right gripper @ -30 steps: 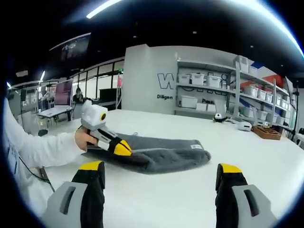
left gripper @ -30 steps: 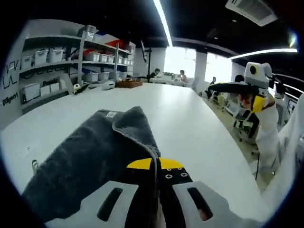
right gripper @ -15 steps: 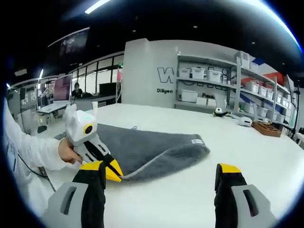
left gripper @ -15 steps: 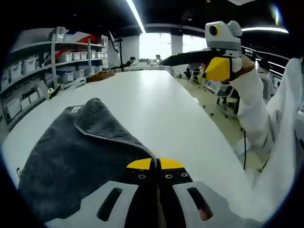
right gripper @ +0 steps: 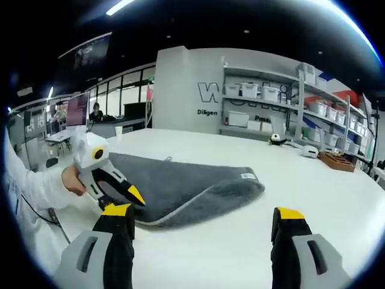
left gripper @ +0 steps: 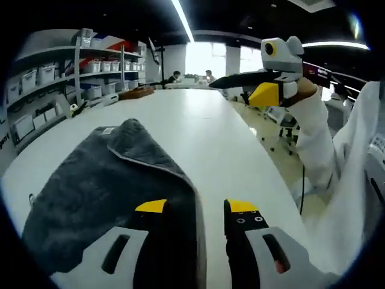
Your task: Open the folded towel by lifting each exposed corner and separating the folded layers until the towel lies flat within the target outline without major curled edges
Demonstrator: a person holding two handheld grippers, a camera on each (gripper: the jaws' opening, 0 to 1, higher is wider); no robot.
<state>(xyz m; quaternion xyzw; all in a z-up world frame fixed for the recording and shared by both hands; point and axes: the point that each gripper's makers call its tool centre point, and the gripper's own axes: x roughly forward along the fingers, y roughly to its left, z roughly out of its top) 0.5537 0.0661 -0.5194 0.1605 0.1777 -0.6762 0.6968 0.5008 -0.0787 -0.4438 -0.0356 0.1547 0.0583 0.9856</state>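
Grey towel (left gripper: 102, 186) on the white desk (left gripper: 222, 138), both claws apart.
In the left gripper view the left claw (left gripper: 195, 208) gapes at 6 o'clock over the towel's near edge, gripping nothing; the towel spreads toward 9 o'clock. The right claw (right gripper: 201, 217) is held wide apart above bare desk, with the towel at its 11 o'clock.

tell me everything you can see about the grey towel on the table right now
The grey towel is dark, plush terry with a paler stitched hem and a small white label near one far corner. It lies on the white table, spread out but with one far corner still folded over. The left claw stands open over its near edge, gripping nothing. The right claw is open and clear of it.
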